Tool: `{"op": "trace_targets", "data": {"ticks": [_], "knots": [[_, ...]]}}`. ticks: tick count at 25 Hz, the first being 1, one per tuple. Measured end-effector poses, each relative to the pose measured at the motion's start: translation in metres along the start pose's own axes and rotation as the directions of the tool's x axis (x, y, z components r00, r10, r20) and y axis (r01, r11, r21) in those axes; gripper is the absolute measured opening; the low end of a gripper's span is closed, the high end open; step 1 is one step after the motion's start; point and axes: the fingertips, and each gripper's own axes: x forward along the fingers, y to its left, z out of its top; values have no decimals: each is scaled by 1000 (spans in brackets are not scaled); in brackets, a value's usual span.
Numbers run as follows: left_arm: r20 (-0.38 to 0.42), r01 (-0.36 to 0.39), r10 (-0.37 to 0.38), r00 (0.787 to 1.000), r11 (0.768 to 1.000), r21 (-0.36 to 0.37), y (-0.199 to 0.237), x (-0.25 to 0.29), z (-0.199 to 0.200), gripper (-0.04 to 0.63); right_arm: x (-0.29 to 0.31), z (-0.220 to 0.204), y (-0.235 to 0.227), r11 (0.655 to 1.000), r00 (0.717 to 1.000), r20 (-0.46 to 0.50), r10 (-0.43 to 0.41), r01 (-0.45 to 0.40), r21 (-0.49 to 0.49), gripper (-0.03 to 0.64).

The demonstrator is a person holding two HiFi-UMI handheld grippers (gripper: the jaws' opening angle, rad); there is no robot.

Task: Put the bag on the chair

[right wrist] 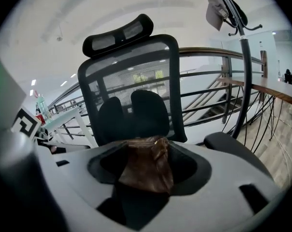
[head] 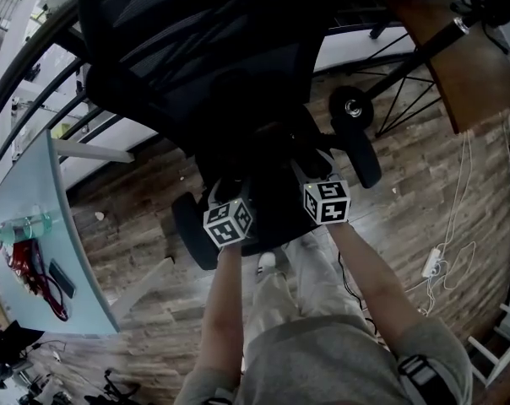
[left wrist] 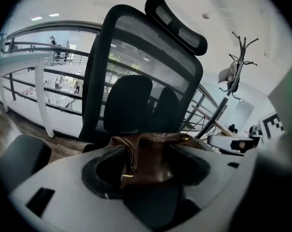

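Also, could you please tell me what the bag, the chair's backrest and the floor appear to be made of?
The bag looks like brown leather or an imitation: soft creases, slight sheen, a gold-coloured fitting. The chair's backrest appears to be black mesh in a plastic frame: the background shows through it. The floor looks like wood planks or laminate: grain and seams show.

- pale blue table (head: 65,251), well left of the left gripper (head: 231,194)
- on it: clear bottle (head: 23,226), red cable tangle (head: 23,261), dark flat device (head: 62,278)
- white power strip (head: 431,262) with cord, on the wood floor (head: 145,218), right of the right gripper (head: 316,171)
- brown desktop (head: 458,66), ahead-right of the right gripper
- railing (right wrist: 209,49), ahead of both
- coat stand (right wrist: 243,81), ahead-right
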Motion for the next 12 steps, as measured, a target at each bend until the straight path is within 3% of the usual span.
{"op": "trace_targets", "data": {"ticks": [7, 12], "knots": [[43, 39, -40, 998, 999, 21, -23, -38, 20, 244, -43, 26, 16, 1000, 998, 69, -9, 8, 15, 225], [48, 68, -69, 996, 997, 21, -39, -68, 25, 181, -84, 46, 28, 999, 991, 133, -32, 27, 44, 129]]}}
